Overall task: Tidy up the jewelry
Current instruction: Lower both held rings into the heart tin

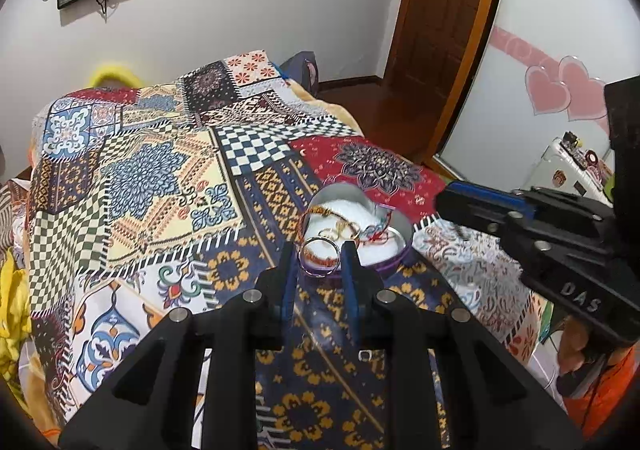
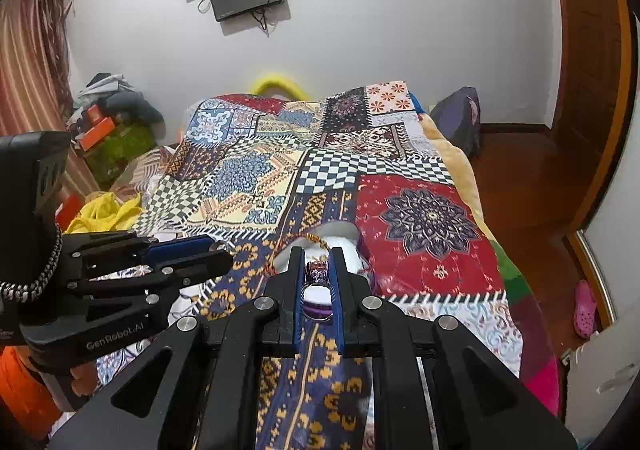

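Both grippers hold pieces w/ nothing stowed yet: left gripper (image 1: 320, 256) pinches a thin silver bangle (image 1: 319, 258), right gripper (image 2: 318, 270) nearly closed on a purple-stoned ring (image 2: 317, 274). Round purple-rimmed, white-lined jewelry box (image 1: 396, 246) sits open on the patchwork bedspread (image 1: 160, 169) just beyond, approx. several chains already inside; these two seem left to place.

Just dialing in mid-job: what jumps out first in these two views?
The loud patchwork bedspread fills both views. At its near end sits a heart-shaped box of tangled jewelry. The left gripper pinches a silver bangle at the box's near edge; the right gripper clamps a purple-stoned ring.

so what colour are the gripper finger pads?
Blue pads, clearest in the right wrist view.
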### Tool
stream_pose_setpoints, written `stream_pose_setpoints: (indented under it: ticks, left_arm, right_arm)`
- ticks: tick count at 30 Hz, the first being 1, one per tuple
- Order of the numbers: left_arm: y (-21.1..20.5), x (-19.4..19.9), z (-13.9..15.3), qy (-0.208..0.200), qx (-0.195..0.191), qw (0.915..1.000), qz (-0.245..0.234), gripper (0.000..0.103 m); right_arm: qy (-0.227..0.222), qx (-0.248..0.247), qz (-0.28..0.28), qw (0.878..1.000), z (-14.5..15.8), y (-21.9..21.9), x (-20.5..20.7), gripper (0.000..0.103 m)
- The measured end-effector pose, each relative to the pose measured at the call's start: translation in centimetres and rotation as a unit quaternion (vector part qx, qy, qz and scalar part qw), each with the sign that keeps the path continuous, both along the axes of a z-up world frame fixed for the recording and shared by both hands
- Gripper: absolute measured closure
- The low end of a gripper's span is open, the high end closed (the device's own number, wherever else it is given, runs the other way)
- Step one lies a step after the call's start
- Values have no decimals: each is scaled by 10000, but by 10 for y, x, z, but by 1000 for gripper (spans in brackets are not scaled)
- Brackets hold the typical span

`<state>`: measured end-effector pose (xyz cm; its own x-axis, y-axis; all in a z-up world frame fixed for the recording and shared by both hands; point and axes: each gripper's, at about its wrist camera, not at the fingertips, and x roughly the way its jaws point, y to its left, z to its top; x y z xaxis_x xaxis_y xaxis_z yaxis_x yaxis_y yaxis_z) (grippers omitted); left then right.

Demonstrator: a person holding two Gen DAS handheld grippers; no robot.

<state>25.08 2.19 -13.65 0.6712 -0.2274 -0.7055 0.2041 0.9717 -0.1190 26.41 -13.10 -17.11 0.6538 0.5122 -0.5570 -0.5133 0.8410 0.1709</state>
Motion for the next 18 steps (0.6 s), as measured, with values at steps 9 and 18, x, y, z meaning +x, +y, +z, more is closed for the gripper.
stream_pose_setpoints:
  ticks: [9,18]
  left_arm:
    - [-4,21,-13,84,-53,9999,-75,82]
    - [-8,38,-27,196,52,9997,-144,82]
  right_arm:
    - [86,32,-9,10000,-5,8,22,92]
    - [322,-38,17,9995,-18,9,35,92]
